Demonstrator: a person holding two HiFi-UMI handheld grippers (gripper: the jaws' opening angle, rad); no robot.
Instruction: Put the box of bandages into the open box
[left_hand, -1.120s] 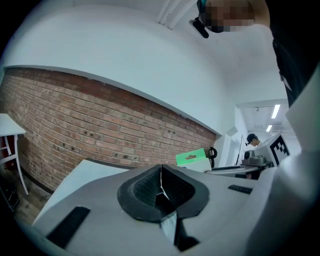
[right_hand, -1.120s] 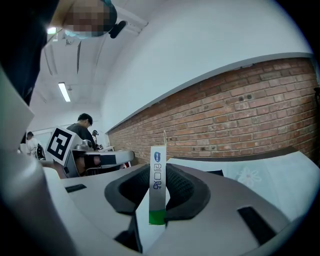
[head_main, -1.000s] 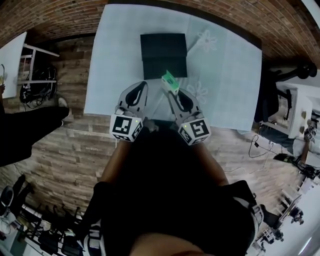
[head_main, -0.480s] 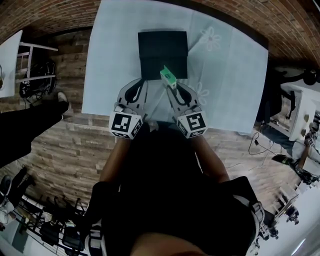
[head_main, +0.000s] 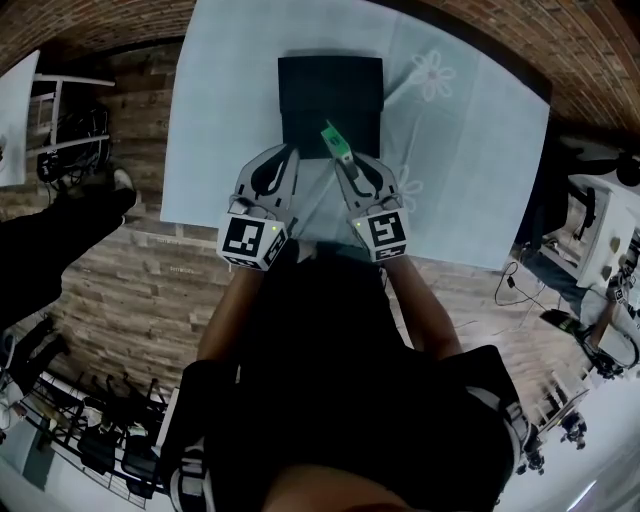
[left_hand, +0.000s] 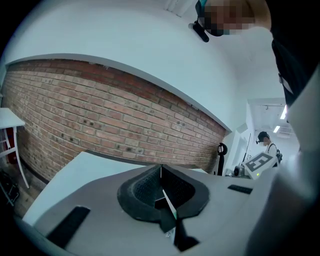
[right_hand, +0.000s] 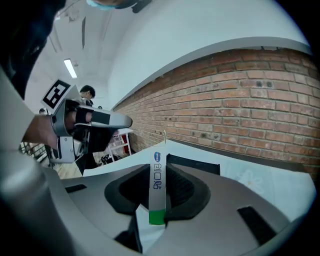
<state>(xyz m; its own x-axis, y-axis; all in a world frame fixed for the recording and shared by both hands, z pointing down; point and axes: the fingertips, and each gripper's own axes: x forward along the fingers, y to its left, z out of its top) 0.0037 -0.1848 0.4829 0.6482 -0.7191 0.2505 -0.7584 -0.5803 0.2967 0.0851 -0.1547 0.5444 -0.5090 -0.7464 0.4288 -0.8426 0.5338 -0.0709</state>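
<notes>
Two grippers showed in the head view, side by side over the pale blue flowered cloth (head_main: 220, 110) on the table. The right gripper (head_main: 340, 165) held the small white-and-green cardboard box of bandages (head_main: 336, 143) above the near part of the open black rectangular box (head_main: 330, 85), and the left gripper (head_main: 284, 160) hung just beside it. In the left gripper view, the jaws stood together with nothing between them (so it was idle). In the right gripper view, the pads were clamped on the box of bandages (right_hand: 157, 185), which stood upright between them with its green end nearest the camera. To do the step well, I judged, the right gripper should bring the box of bandages fully over the black cavity, lower it inside, and only then let go. Releasing near the rim risked it tipping out onto the cloth.
</notes>
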